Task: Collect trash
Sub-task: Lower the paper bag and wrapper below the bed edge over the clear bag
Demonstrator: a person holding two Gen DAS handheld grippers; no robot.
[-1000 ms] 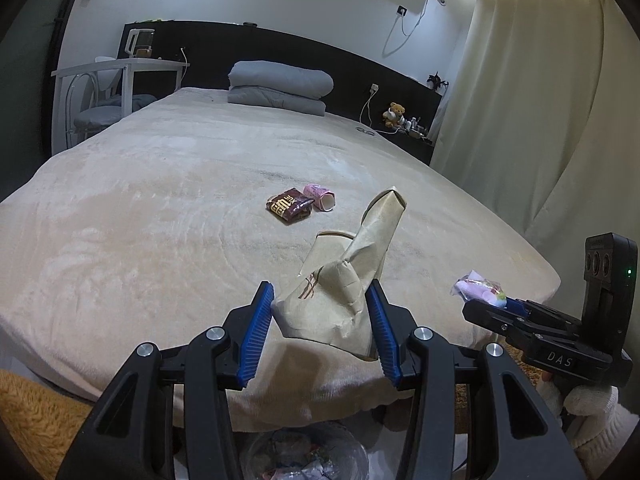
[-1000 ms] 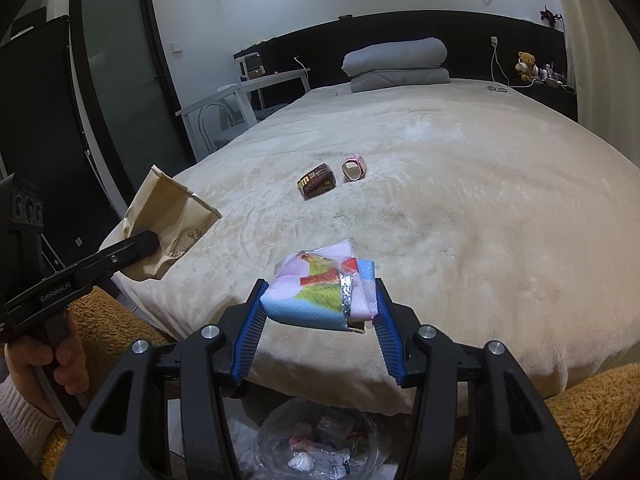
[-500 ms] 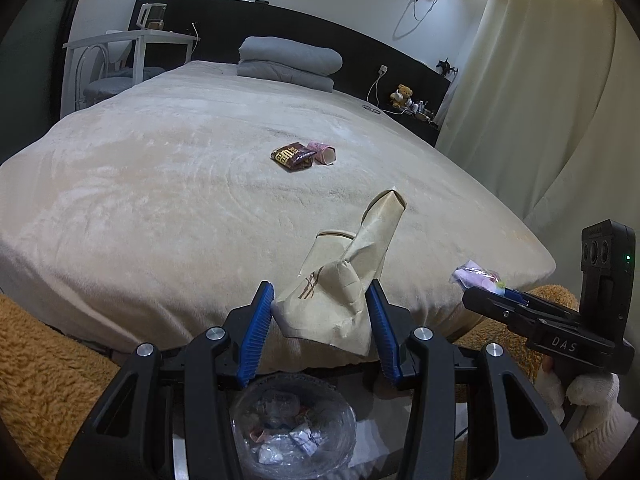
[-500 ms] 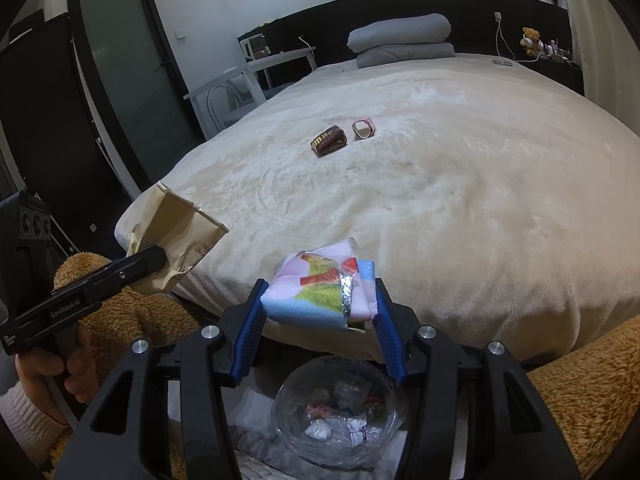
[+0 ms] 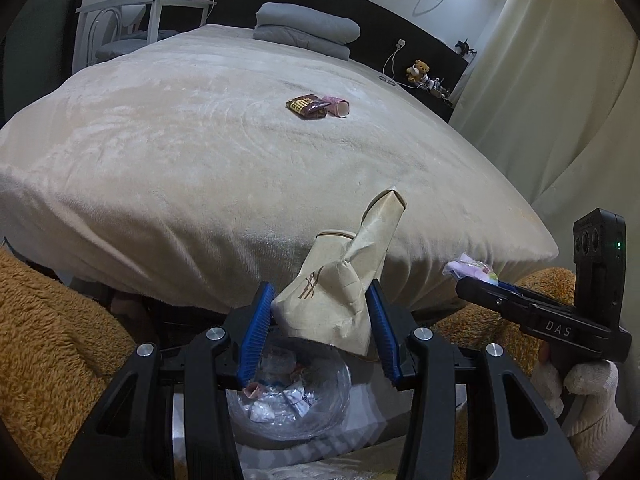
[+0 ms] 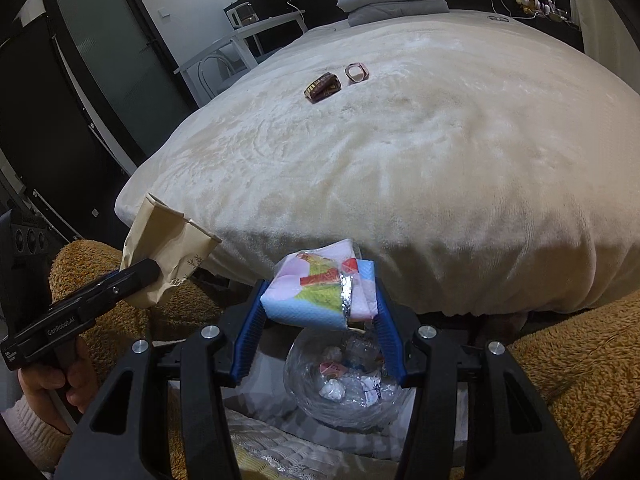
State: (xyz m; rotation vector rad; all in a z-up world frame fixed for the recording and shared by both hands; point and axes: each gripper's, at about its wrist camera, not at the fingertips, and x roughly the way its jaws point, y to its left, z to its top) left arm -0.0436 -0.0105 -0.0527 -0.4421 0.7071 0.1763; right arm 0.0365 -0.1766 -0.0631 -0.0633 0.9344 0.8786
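Paper bag: crumpled brown paper bag (image 5: pixel 336 296) pinched between the blue pads of our left gripper (image 5: pixel 322 334), held above the bin.
Snack packet: pink and blue snack packet (image 6: pixel 320 292) clamped in our right gripper (image 6: pixel 320 336), also over the bin.
Bin: clear plastic bin (image 6: pixel 348 380) on the floor at 6 o'clock in both wrist views, part-filled with wrappers.
Step in hand: we judge both loads are at the drop point, ready to go in.
Next move: open each gripper squarely over the rim; the bag is wide and may catch on it.
Left on bed: brown wrapper (image 5: pixel 306 106) and pink cup (image 5: pixel 338 105) near 12 o'clock, touching or nearly so.
Hard to see: the bin's near rim is hidden behind the gripper bodies; its contents are probably foil and paper scraps, too blurred to name.
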